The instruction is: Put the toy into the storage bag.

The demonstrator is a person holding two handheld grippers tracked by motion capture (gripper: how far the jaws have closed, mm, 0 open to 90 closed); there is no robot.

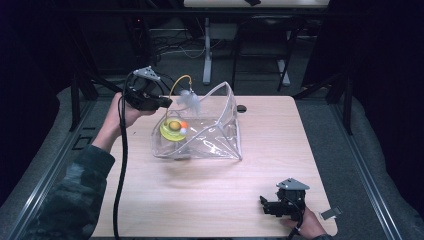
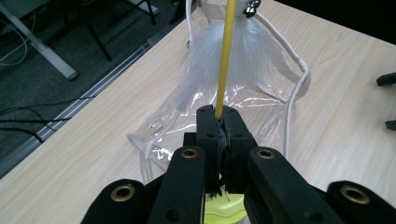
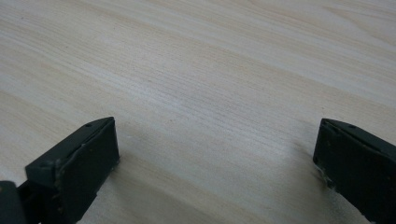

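Observation:
My left gripper [image 1: 165, 102] is shut on a thin yellow wand [image 2: 225, 56] whose far end carries a white feather tuft [image 2: 233, 51]. The wand arches over [image 1: 179, 81] and the feather tuft [image 1: 189, 100] hangs at the mouth of a clear plastic bag [image 1: 215, 135] with white cord handles, lying in the middle of the table. Inside the bag lies a yellow-green round toy [image 1: 172, 129] with an orange ball. Near the table's front right edge my right gripper [image 1: 264, 205] rests low over the wood, open [image 3: 217, 158], nothing between its jaws.
The wooden table [image 1: 260, 165] has bare wood in front of and to the right of the bag. A small dark hole [image 1: 242, 108] sits near its far edge. A small metal clip [image 1: 330, 214] lies at the front right corner. Desk legs and cables stand beyond the table.

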